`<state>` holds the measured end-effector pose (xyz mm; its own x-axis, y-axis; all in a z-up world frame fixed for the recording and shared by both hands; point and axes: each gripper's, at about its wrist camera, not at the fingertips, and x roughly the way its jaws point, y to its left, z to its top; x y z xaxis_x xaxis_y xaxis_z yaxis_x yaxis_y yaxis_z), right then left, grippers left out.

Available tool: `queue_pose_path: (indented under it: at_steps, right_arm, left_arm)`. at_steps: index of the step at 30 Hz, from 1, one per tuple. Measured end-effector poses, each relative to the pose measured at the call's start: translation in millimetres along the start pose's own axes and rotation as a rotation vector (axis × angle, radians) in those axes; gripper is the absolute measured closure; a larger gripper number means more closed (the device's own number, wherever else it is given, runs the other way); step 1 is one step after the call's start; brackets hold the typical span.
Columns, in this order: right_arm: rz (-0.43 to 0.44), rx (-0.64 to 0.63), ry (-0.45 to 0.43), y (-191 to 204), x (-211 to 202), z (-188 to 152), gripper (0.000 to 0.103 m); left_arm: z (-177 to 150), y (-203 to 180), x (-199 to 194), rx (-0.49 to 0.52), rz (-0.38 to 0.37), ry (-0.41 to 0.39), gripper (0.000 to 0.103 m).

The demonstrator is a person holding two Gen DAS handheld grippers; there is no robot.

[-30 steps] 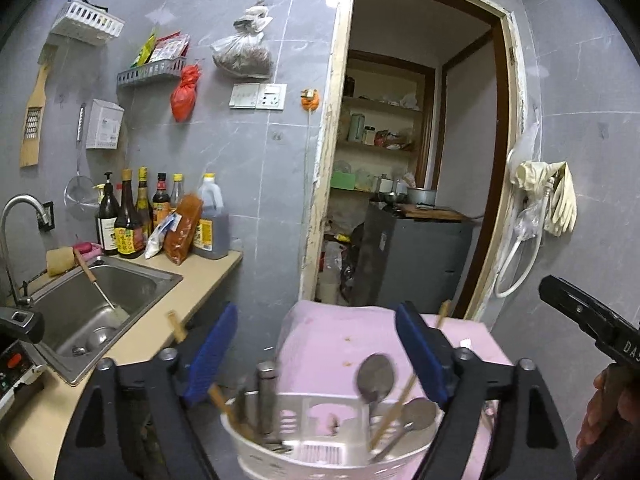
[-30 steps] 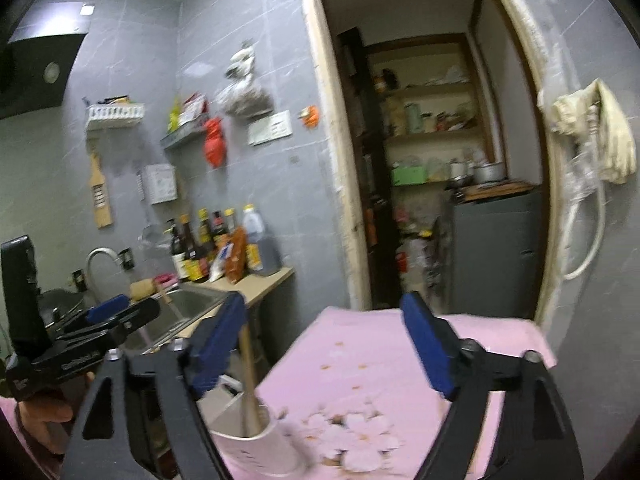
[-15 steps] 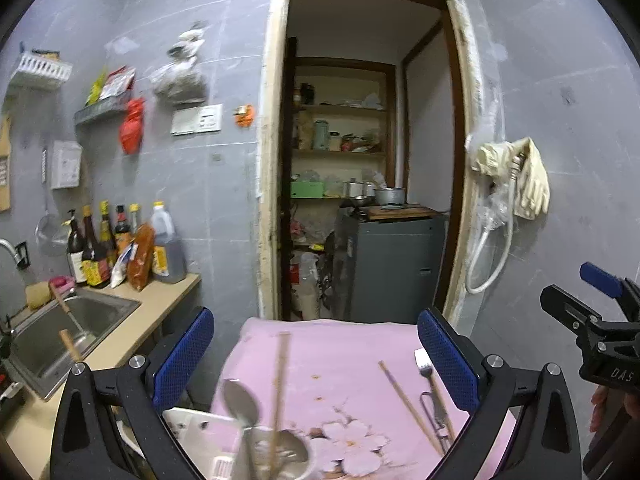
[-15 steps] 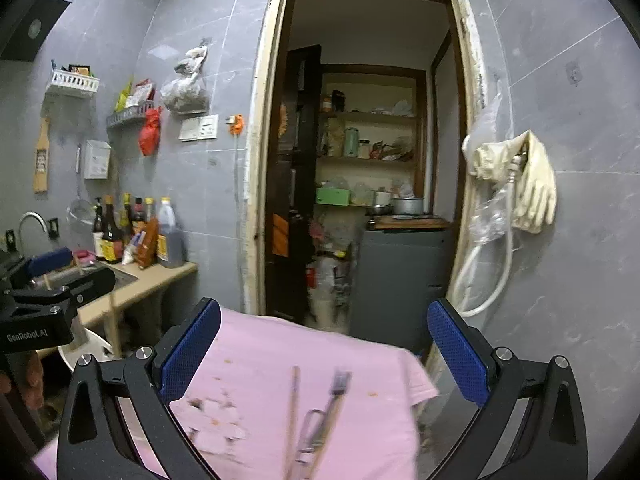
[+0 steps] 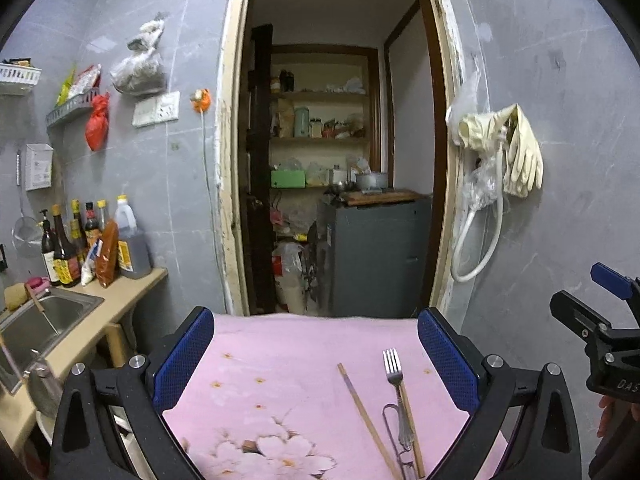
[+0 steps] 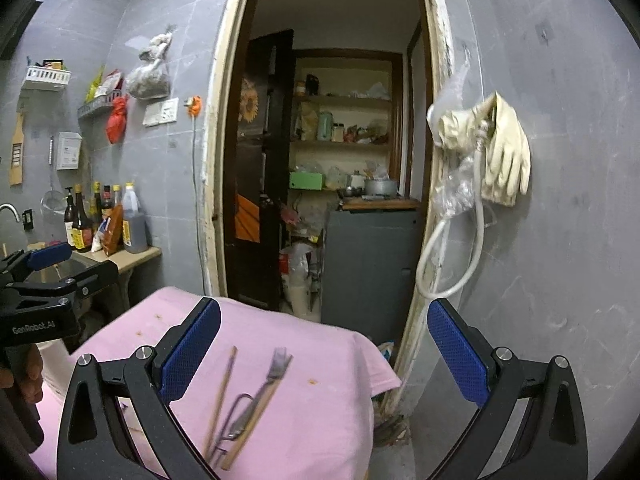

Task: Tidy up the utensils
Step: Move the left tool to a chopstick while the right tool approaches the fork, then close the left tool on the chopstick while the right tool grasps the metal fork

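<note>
Both grippers hang over the pink table [image 5: 280, 364], fingers wide apart, nothing between them. Left gripper [image 5: 316, 360] looks down on the fork [image 5: 394, 376], lying beside a chopstick [image 5: 362, 408] on the cloth. Right gripper [image 6: 324, 356] alone catches the table's drooping right edge; the left view alone has the sink [image 5: 48, 320].

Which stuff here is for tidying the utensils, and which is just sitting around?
For the job: fork, chopsticks, both on the pink cloth.

Just around: sauce bottles, rubber gloves, sink, red bag.
</note>
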<state>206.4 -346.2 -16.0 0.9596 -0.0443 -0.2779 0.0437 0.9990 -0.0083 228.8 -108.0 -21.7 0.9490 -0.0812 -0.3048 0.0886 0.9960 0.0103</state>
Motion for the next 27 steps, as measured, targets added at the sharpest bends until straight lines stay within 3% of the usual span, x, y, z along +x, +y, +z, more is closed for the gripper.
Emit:
queue_pose_path:
  at_steps: [12,21,24,27]
  right_arm:
    - [0.047,0.031,0.086,-28,82,-62,0.001]
    - [0.176,0.093,0.225,-24,152,-94,0.002]
    - [0.19,0.078,0.264,-17,171,-104,0.007]
    - [0.201,0.065,0.292,-10,183,-112,0.019]
  left_arm:
    - [-45,-27,95,0.029,0.052,0.132,0.0]
    - [-82,-19,153,0.007,0.023,0.281,0.001]
    - [-89,-16,166,-0.019,0.003,0.315,0.002]
    - [-94,-16,176,-0.022,-0.007,0.333,0.005]
